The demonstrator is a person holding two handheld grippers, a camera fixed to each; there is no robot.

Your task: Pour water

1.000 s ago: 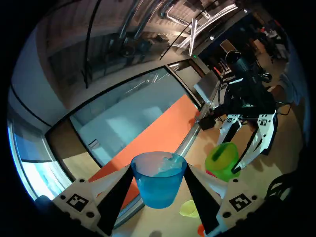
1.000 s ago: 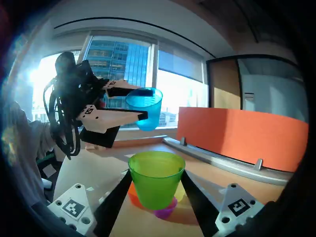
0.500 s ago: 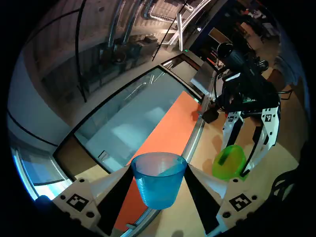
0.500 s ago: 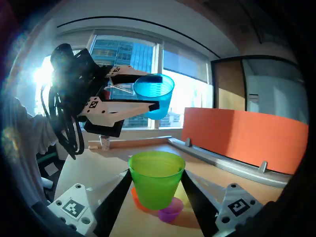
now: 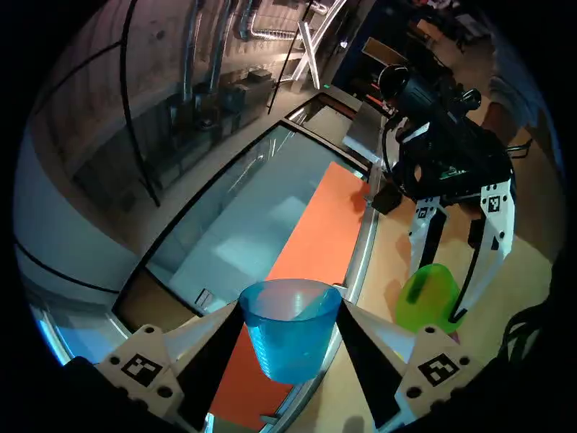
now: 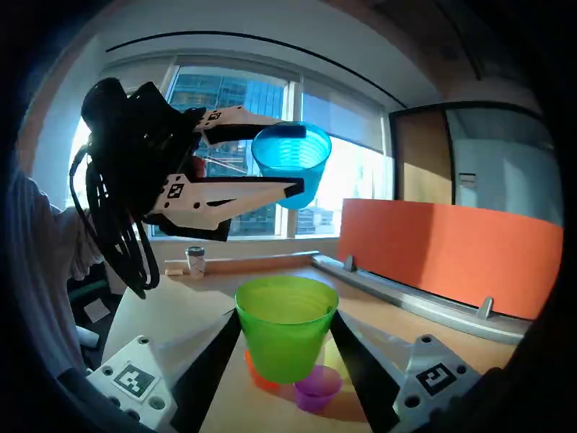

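Right now the blue cup (image 6: 292,155) is up in the air, pinched at its sides between both fingers of my left tool (image 6: 299,160), with its mouth tipped partly toward the right tool's camera. Below it and nearer that camera, the green cup (image 6: 286,328) stands upright in my right tool (image 6: 286,317), whose two fingers press on its opposite sides. I cannot tell whether its base touches the bench (image 6: 173,310). Low behind the green cup, a small orange cup (image 6: 254,361) and a purple cup (image 6: 317,386) sit on the bench, just beside each other. A paper cup (image 6: 193,260) stands near the bench's far edge, below the window (image 6: 223,94). An orange partition (image 6: 454,256) runs along the bench's edge on the right of the right gripper view.
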